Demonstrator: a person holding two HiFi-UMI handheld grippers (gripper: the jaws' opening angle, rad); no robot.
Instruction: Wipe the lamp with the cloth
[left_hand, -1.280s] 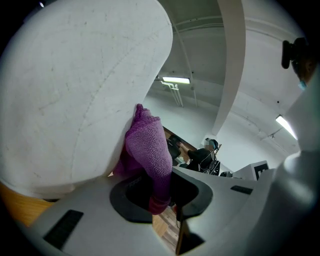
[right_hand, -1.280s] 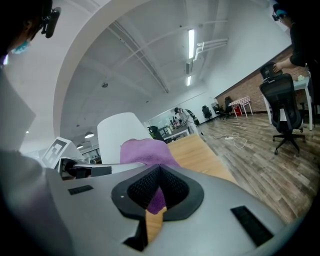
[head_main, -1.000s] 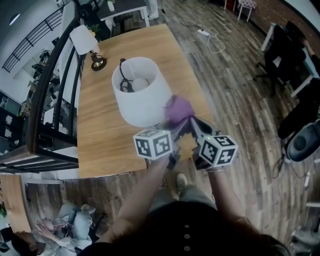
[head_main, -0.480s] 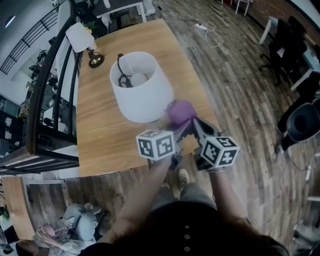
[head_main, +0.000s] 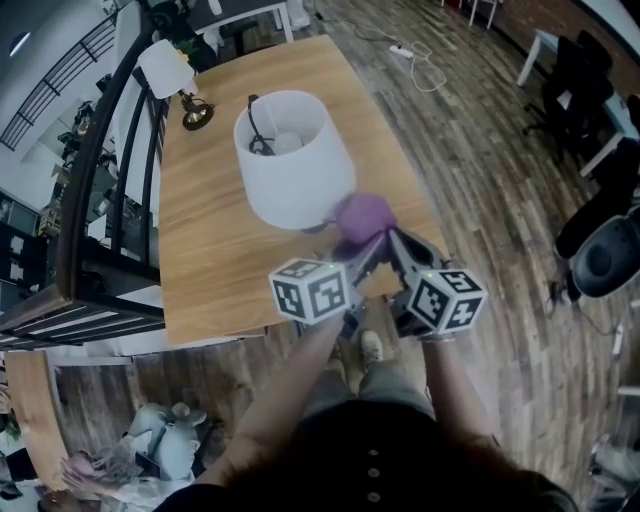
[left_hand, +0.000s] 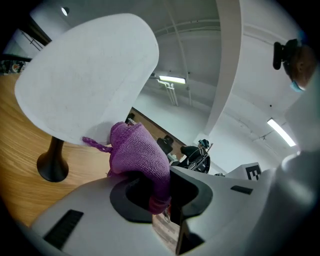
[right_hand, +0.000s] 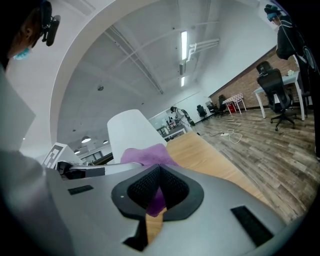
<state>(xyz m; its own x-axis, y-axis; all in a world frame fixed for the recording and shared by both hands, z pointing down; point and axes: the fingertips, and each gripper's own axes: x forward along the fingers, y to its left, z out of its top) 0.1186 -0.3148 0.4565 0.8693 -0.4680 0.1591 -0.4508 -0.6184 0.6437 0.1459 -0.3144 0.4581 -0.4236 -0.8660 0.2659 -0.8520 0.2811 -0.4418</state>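
Head view, we see the lamp (head_main: 295, 160) standing mid-way along the table (head_main: 200, 260), nearer its right edge, purple cloth (head_main: 363, 215) bunched at the lamp's lower rim, left gripper (left_hand: 162, 200) and right gripper (right_hand: 159, 192) side by side over the table's near edge, both clamped on the cloth.

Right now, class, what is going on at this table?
A person holds a claw in each hand. The left claw and the right claw are both shut on one purple cloth, which sits against the lower shade edge of the white lamp. The lamp stands upright on the wooden table.
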